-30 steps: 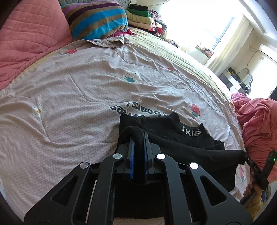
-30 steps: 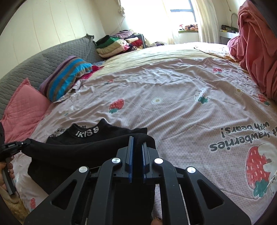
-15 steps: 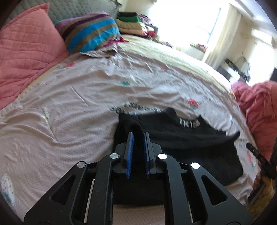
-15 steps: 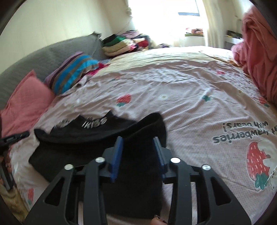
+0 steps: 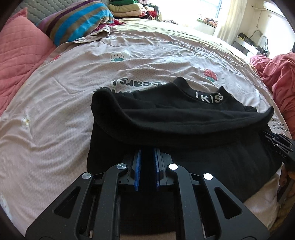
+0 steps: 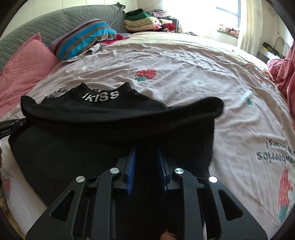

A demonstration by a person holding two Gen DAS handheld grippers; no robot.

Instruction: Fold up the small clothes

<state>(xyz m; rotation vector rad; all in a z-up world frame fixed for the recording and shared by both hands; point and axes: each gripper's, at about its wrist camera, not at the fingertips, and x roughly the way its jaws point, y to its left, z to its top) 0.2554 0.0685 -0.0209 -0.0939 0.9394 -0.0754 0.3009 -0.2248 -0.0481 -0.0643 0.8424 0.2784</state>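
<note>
Black top point(image 5: 184, 129) lies beyond both grippers' fingers point(image 6: 131, 166).

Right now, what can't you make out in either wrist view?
- Right gripper: left wrist view shows only its tips at the frame edge.
- Black top: its near hem is hidden behind the gripper bodies in both views.
- Window: overexposed, nothing readable outside.
- Stacked clothes: too small to count.

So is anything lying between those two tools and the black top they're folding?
Nothing visible does. The black top lies directly under both the left tool and the right tool, with only bare bedsheet around it.
</note>
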